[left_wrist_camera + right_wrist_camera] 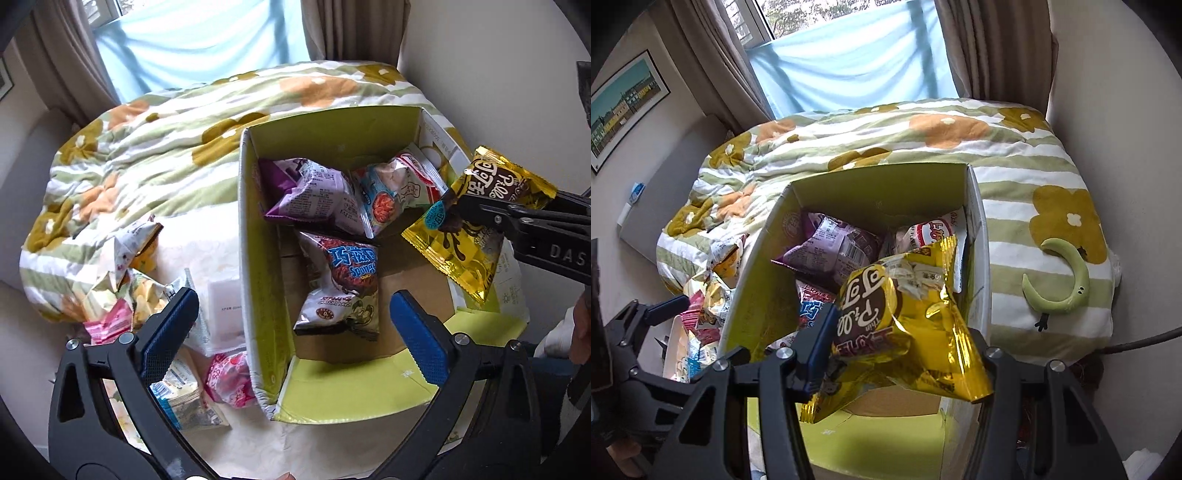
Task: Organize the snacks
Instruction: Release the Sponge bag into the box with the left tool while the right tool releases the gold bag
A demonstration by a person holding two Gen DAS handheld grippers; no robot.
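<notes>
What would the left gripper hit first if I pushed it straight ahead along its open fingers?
Probably the Sponge snack bag lying in the cardboard box; it sits about midway between the left gripper's open fingers. Depth is unclear, so the box's left wall may catch the left finger first.

"Sponge" on a white packet; "DAS" on the right hand-held gripper.
</notes>
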